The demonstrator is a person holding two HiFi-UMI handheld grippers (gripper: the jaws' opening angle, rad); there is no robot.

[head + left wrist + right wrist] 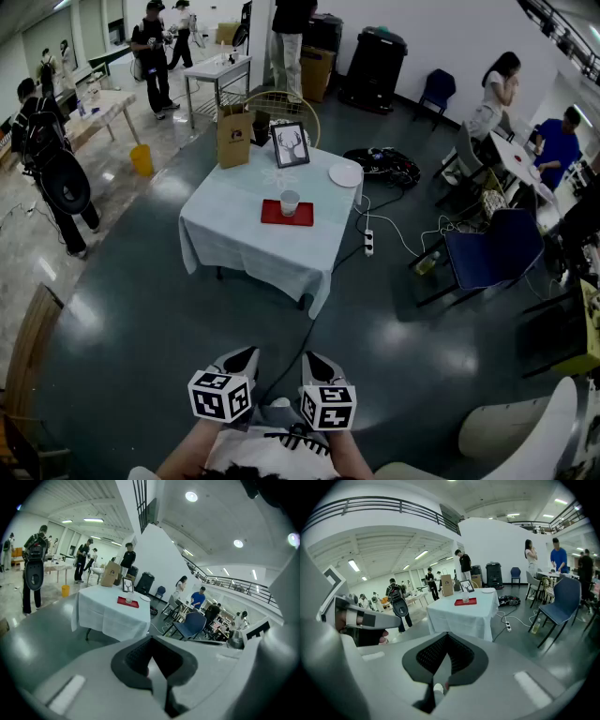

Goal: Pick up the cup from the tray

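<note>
Cup [290, 202], small, pale, translucent, upright on red tray [271, 215], white-clothed table [242, 239]

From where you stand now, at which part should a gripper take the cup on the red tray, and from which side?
I would take the cup by its side wall near mid-height, jaws level, coming from the near edge of the table. It stands upright on the red tray with that side free, while the picture frame and paper bag stand behind it.
</note>
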